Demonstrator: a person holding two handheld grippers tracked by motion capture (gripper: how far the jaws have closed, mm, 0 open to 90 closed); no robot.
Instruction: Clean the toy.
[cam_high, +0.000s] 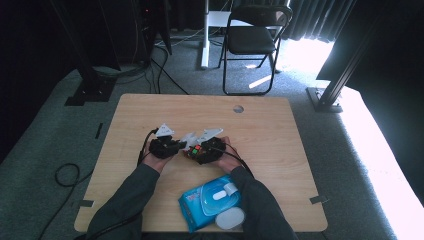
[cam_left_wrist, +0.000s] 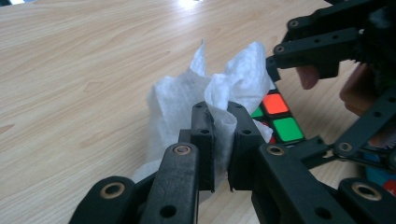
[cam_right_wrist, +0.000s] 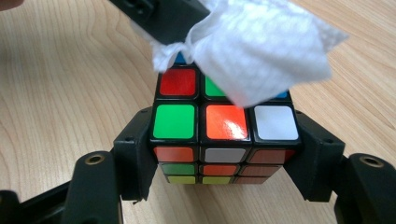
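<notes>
A scrambled puzzle cube (cam_right_wrist: 219, 135) with coloured stickers sits on the wooden table (cam_high: 260, 125), and my right gripper (cam_right_wrist: 224, 154) is shut on its two sides. My left gripper (cam_left_wrist: 223, 144) is shut on a crumpled white wipe (cam_left_wrist: 224, 93), pinched between its pads. The wipe (cam_right_wrist: 261, 46) lies over the far part of the cube's top face. In the high view both grippers meet at the table's middle, left gripper (cam_high: 175, 146) beside right gripper (cam_high: 196, 150), with the wipe (cam_high: 189, 138) and the cube (cam_high: 196, 149) between them.
A blue pack of wet wipes (cam_high: 210, 200) with its white lid open lies near the table's front edge, between the person's forearms. A black folding chair (cam_high: 252, 40) stands on the carpet beyond the table. A cable hole (cam_high: 238, 108) is in the far part of the tabletop.
</notes>
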